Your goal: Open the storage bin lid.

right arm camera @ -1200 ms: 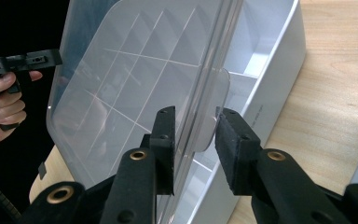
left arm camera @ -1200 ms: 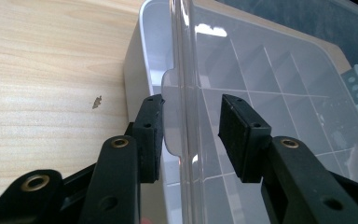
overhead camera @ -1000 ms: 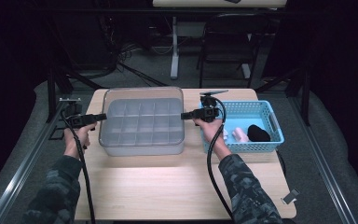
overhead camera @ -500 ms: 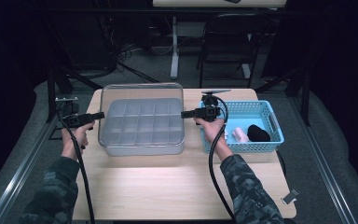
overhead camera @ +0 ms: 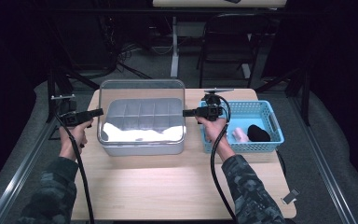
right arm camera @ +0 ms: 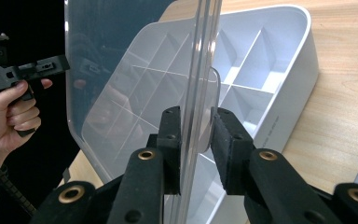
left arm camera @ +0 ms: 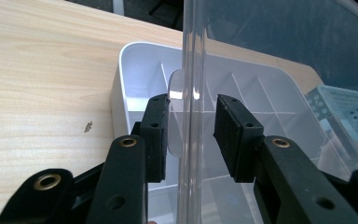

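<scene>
Lid (overhead camera: 142, 109) now raised above box (overhead camera: 142, 144)

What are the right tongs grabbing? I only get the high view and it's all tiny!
Observer: In the right gripper view, the right tongs pinch the edge of the clear plastic lid, right at a small rounded tab.
Operator: Is anything in the box?
Observer: The white plastic divided box looks empty in every compartment that view reaches.
Operator: And the other side?
Observer: The left tongs straddle the lid's opposite edge, with a slim gap beside one pad.
</scene>
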The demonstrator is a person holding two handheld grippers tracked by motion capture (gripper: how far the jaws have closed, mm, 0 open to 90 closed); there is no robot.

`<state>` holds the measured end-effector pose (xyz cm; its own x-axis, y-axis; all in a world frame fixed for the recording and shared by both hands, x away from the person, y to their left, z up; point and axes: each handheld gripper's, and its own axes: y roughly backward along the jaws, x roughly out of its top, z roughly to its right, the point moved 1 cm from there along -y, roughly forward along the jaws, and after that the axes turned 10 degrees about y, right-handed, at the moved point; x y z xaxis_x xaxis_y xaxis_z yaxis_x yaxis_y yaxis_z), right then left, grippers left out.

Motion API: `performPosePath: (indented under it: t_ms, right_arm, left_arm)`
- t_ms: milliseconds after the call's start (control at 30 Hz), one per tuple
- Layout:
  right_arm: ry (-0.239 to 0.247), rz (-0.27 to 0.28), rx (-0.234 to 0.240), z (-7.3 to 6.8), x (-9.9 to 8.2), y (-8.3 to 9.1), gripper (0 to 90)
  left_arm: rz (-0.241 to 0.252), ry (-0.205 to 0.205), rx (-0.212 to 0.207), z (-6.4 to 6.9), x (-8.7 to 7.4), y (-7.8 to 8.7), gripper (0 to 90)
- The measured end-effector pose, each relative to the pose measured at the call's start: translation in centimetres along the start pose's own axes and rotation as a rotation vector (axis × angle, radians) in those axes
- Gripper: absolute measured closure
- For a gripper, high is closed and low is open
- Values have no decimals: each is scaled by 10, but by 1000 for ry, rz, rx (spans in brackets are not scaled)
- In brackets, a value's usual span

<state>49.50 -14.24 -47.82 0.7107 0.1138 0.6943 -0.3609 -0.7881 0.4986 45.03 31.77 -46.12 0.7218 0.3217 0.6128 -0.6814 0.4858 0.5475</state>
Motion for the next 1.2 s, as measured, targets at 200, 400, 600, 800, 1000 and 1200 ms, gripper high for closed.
performPosePath:
  t_ms: [200,400,600,800,1000,1200]
  right_arm:
    - [-1,11,4,-3,0,4,746]
    - [14,24,14,-7,2,11,749]
    - [35,35,24,-13,3,21,758]
    - [50,42,24,-19,4,27,763]
    - [59,47,28,-24,3,30,765]
    - [70,52,31,-29,1,32,768]
  left_arm:
    - [5,-5,-7,3,-1,5,662]
    - [9,-6,-13,6,-1,9,662]
    - [-2,-18,-34,8,-4,14,667]
    - [6,-19,-39,9,-8,17,667]
    - [11,-16,-47,10,-11,23,669]
    - [12,-19,-42,11,-12,28,670]
